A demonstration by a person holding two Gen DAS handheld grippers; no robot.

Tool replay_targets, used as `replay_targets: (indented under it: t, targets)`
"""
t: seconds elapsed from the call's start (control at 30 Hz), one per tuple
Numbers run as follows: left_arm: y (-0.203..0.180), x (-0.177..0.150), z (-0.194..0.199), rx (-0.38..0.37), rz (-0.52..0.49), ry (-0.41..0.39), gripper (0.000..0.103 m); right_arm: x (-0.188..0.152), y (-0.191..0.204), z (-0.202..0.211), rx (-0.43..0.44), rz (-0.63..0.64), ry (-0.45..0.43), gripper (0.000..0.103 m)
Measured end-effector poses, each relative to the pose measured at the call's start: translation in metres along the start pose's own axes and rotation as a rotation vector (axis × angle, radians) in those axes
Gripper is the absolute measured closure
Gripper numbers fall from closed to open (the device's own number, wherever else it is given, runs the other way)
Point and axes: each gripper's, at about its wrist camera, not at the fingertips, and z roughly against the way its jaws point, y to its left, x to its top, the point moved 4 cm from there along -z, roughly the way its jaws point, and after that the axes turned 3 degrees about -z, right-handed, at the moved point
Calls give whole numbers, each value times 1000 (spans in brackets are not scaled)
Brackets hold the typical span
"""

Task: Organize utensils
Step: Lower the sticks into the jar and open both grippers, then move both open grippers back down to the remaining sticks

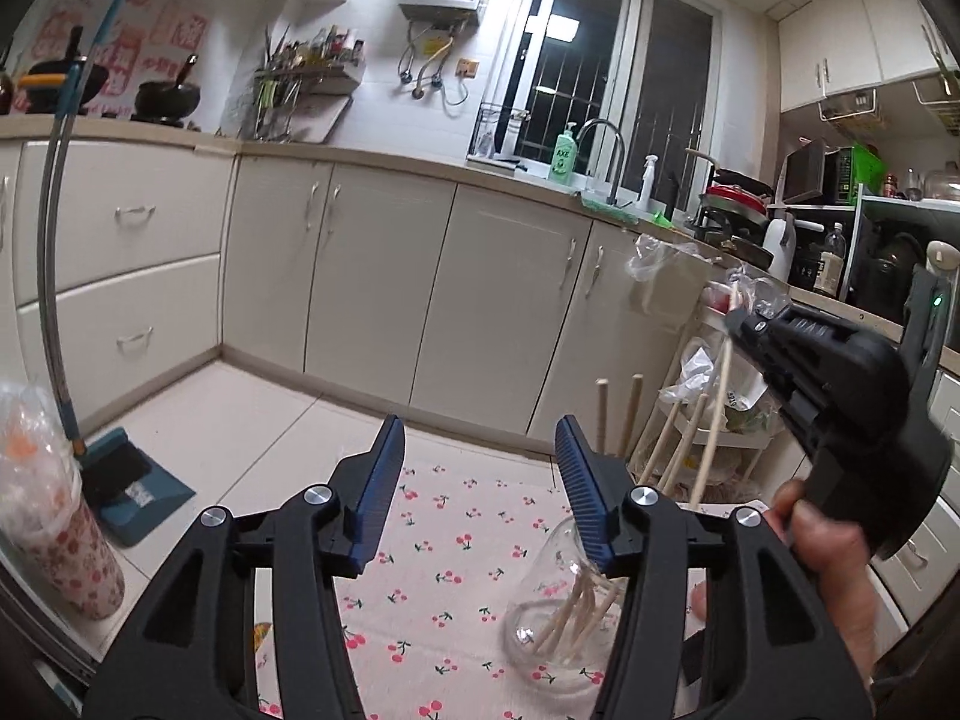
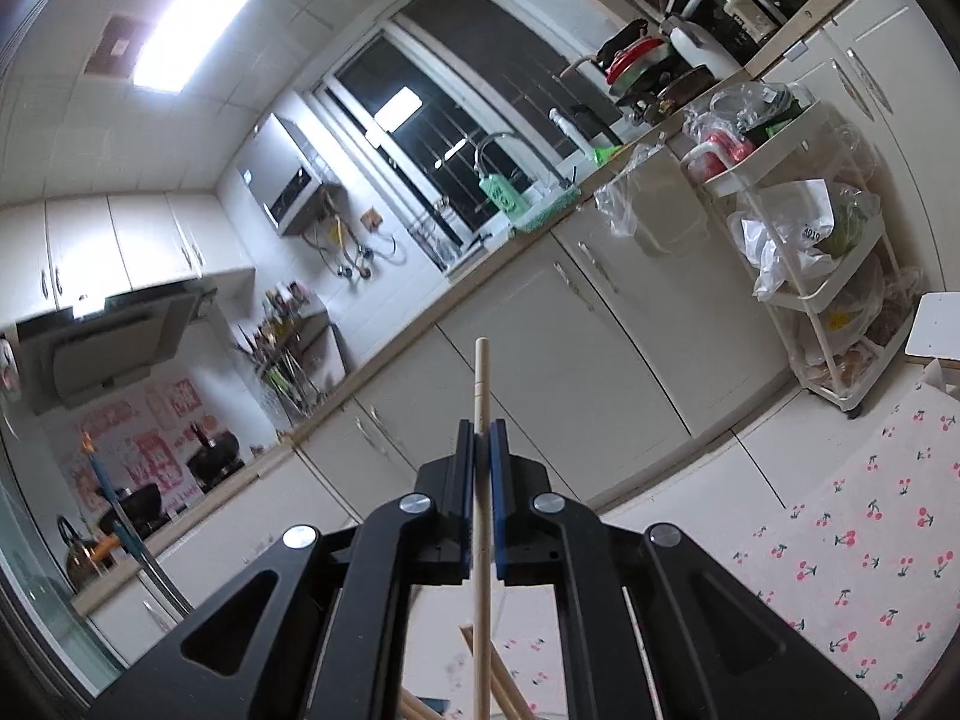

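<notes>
On the cherry-print table (image 1: 456,546), at roughly 5 o'clock in the left wrist view, a clear glass jar (image 1: 543,618) stood upright just beside the left claw's right finger. Several wooden chopsticks (image 1: 570,615) rested inside the jar, their upper ends fanning out above the rim toward 1 o'clock. The left claw (image 1: 480,480) was held with its blue-padded fingers spread wide apart and nothing between them; it hovered above the tablecloth, with the jar partly hidden behind its right finger.

At 3 o'clock in the same view, the right claw (image 1: 735,319) was raised above the jar and gripped a single chopstick (image 1: 720,384), which hung down toward the jar mouth among the other sticks. The right wrist view confirmed the grip: the right claw (image 2: 480,438) was clamped with both pads pressed against the single chopstick (image 2: 480,372), whose blunt end projected beyond the fingertips toward 12 o'clock. Below the fingers, at 6 o'clock, the tops of the chopsticks (image 2: 504,684) were visible.
</notes>
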Motion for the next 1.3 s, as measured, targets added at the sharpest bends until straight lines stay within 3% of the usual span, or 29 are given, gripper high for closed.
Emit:
replay_targets:
  t: [0.37, 0.43, 0.47, 0.6, 0.7, 0.87, 0.97, 1.3]
  targets:
    - [10, -7, 1, 14, 36, 37, 46, -37, 7, 19, -15, 170, 131, 97]
    - [9, -9, 3, 16, 40, 51, 44, -42, 10, 25, -21, 218, 167, 90]
    - [9, -10, 5, 17, 41, 57, 44, -44, 9, 29, -20, 229, 186, 75]
    - [6, -18, 16, 20, 29, 94, 42, -41, 3, 57, -30, 237, 217, 68]
    - [4, -27, 24, 22, 21, 135, 38, -42, -15, 88, -77, 220, 262, 62]
    - [3, -51, 30, 7, 13, 247, 33, -86, -63, 124, -247, 261, 493, 62]
    - [-2, -65, 33, -4, 5, 314, 31, -107, -73, 121, -288, 292, 594, 62]
    - [-20, -84, 49, -19, -28, 389, 26, -143, -73, 100, -380, 451, 718, 63]
